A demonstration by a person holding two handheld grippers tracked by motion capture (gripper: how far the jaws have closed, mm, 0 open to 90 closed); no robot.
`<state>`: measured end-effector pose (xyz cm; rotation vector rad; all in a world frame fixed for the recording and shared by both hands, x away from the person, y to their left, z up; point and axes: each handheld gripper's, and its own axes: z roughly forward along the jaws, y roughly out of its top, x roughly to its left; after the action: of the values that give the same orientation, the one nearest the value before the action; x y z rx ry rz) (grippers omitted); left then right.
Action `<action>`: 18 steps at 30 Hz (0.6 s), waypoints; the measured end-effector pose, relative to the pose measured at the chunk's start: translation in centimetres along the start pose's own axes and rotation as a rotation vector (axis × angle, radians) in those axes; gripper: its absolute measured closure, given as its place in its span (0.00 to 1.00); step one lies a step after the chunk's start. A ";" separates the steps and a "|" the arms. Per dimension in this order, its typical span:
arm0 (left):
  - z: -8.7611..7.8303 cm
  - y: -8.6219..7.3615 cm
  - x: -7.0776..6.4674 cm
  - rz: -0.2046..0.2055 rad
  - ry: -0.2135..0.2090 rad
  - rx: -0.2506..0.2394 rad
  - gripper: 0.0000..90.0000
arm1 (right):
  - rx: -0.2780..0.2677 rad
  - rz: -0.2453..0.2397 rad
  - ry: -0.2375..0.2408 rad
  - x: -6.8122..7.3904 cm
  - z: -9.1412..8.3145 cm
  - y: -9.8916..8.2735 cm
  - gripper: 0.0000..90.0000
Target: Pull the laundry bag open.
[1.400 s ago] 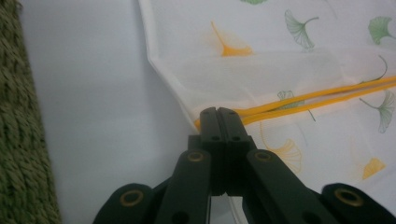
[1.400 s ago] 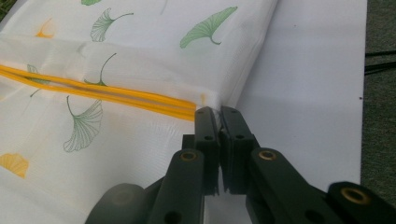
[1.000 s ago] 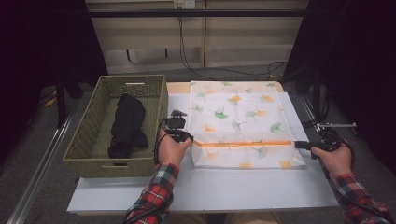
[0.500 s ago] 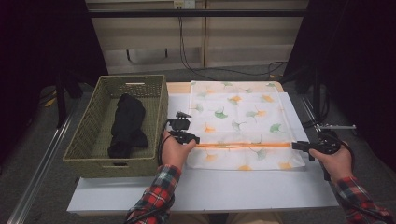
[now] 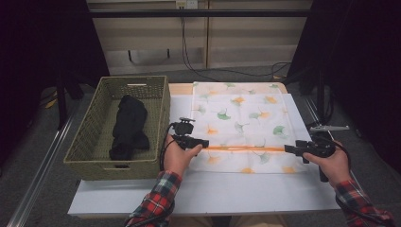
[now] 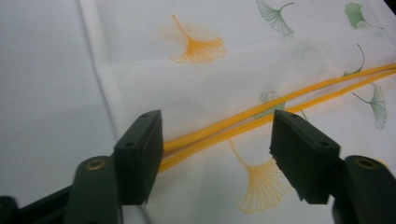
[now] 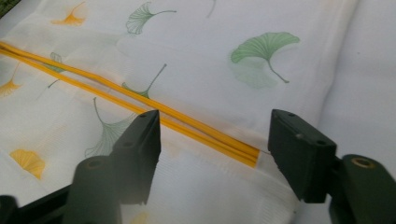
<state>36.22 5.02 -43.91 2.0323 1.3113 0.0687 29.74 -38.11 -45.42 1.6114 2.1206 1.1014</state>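
White tabletop (image 5: 236,194) is carrying the work. Left gripper (image 5: 201,143) and right gripper (image 5: 289,149) are both standing with jaws apart, having just been opening, pads pressing on nothing. Between them the cloth's orange hem (image 5: 243,149) is running crosswise, its ends pointing at the two grippers and lying in their jaw gaps. Leaf-print cloth (image 5: 239,113) is lying flat, extending away from the person. Wicker basket (image 5: 94,142), holding a black garment (image 5: 127,125), is sitting beside its left edge.
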 end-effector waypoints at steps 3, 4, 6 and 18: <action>0.1 0.1 0.0 0.000 -0.009 -0.011 0.32 | -0.011 -0.006 -0.006 0.4 0.1 0.3 0.32; 0.0 0.1 0.1 0.013 -0.011 -0.001 0.30 | -0.022 -0.020 -0.009 0.5 0.2 0.4 0.31; 0.1 0.2 0.2 0.017 -0.019 -0.004 0.27 | -0.019 -0.012 0.001 0.7 0.4 0.5 0.28; 0.0 0.5 0.5 0.007 -0.035 0.005 0.15 | 0.021 -0.057 0.019 2.2 1.8 0.8 0.20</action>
<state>36.84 5.38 -43.77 2.0335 1.2837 0.0326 30.67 -35.29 -45.55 1.5453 2.1835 1.0848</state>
